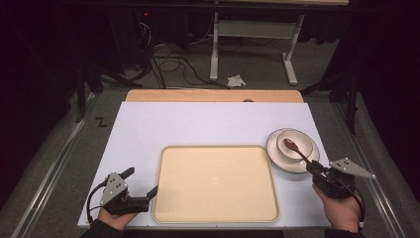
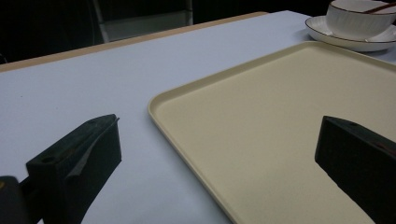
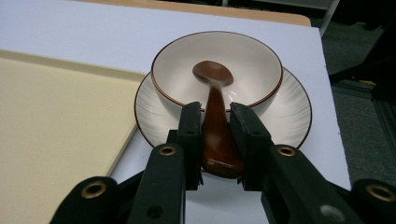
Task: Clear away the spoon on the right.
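A brown wooden spoon [image 3: 216, 121] lies with its head in a white bowl [image 3: 243, 65], which stands on a white plate [image 3: 292, 112] at the table's right side. My right gripper [image 3: 215, 116] is shut on the spoon's handle, jaws pressing both sides. From above, the spoon [image 1: 296, 149], bowl [image 1: 302, 140], plate [image 1: 275, 151] and right gripper [image 1: 315, 167] sit right of the tray. A cream tray [image 1: 215, 183] lies bare at the table's front middle. My left gripper [image 1: 143, 184] stands open at the tray's left edge, nothing between its jaws; the tray [image 2: 280, 121] lies just beyond them.
The white tabletop [image 1: 198, 124] has a wooden strip [image 1: 213, 95] along its far edge. Beyond it stand a table frame [image 1: 252, 44] and cables [image 1: 173, 64] on the floor. Metal rails [image 1: 54, 168] run along both sides of the table.
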